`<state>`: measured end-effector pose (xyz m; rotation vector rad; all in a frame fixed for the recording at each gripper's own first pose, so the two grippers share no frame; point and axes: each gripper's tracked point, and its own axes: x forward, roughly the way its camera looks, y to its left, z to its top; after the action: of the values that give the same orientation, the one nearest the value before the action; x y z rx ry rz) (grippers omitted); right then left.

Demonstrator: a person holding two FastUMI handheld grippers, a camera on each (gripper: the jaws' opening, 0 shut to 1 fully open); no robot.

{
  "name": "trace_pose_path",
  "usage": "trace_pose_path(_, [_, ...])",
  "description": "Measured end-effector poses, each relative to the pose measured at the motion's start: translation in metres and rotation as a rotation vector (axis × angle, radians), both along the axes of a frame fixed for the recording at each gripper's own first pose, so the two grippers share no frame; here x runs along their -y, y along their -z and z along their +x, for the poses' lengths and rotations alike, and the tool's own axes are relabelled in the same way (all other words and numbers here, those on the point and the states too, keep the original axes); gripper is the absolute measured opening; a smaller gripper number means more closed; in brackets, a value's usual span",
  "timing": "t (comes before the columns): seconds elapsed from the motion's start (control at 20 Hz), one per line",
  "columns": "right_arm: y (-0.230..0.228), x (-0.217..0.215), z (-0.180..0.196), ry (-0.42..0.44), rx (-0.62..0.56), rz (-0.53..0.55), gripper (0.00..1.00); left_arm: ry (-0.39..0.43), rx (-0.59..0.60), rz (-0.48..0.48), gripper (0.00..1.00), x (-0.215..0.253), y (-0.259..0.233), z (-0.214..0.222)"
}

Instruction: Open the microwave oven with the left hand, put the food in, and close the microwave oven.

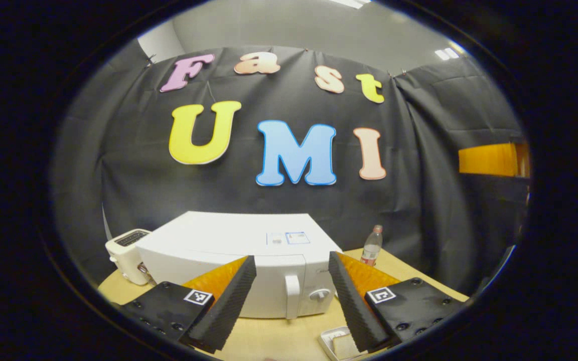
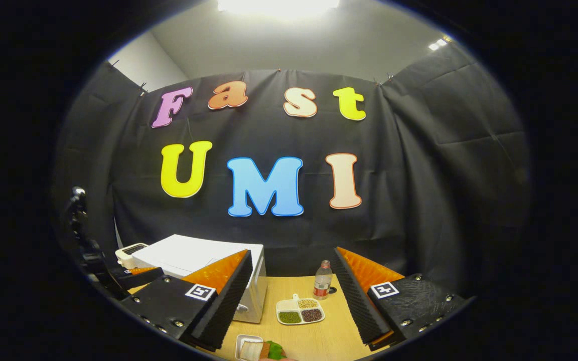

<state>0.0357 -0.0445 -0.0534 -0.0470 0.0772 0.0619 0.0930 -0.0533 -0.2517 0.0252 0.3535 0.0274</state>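
Observation:
The white microwave [image 1: 229, 245] stands shut on the wooden table, its door handle [image 1: 292, 296] and dial [image 1: 319, 295] facing me. My left gripper [image 1: 291, 256] hovers open in front of it, fingers on either side of the handle and apart from it. A small white food tray [image 1: 336, 343] lies on the table below the right finger. In the right gripper view the microwave [image 2: 193, 253] is at the left. The food tray [image 2: 249, 347], with a green and brown item on it, lies near the bottom edge. My right gripper [image 2: 291, 252] is open, holding nothing.
A white toaster [image 1: 126, 253] stands left of the microwave and a plastic bottle [image 1: 372, 245] to its right. A sectioned dish of beans [image 2: 300, 311] lies in front of the bottle [image 2: 322, 281]. The left gripper [image 2: 136, 275] shows at the left of the right gripper view.

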Motion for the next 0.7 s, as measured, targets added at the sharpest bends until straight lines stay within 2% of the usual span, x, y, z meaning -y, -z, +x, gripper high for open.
trace_pose_path(0.15, [0.009, 0.005, 0.004, 0.009, -0.029, -0.02, 0.96, -0.004, -0.083, -0.023, 0.96, -0.001, 0.054, 0.011])
trace_pose_path(0.3, [0.015, 0.013, 0.005, 0.024, -0.051, -0.028, 0.96, -0.025, -0.15, -0.035, 0.87, -0.008, 0.095, 0.023])
trace_pose_path(0.35, [0.016, 0.016, 0.007, 0.03, -0.055, -0.033, 0.96, -0.024, -0.169, -0.034, 0.8, -0.009, 0.106, 0.027])
trace_pose_path(0.4, [0.019, 0.02, 0.009, 0.038, -0.061, -0.039, 0.96, -0.021, -0.183, -0.028, 0.84, -0.009, 0.117, 0.032])
trace_pose_path(0.45, [0.021, 0.022, 0.011, 0.044, -0.071, -0.043, 0.96, -0.023, -0.195, -0.027, 0.77, -0.011, 0.125, 0.036])
trace_pose_path(0.5, [0.024, 0.024, 0.012, 0.046, -0.079, -0.042, 0.96, -0.025, -0.2, -0.038, 0.54, -0.012, 0.131, 0.041])
trace_pose_path(0.55, [0.024, 0.024, 0.014, 0.048, -0.085, -0.042, 0.96, -0.029, -0.213, -0.047, 0.53, -0.012, 0.137, 0.044])
trace_pose_path(0.6, [0.024, 0.024, 0.015, 0.049, -0.087, -0.041, 0.96, -0.01, -0.225, -0.078, 0.55, -0.005, 0.14, 0.044])
trace_pose_path(0.7, [0.022, 0.023, 0.017, 0.048, -0.081, -0.036, 0.96, -0.006, -0.228, -0.037, 0.38, -0.005, 0.14, 0.044])
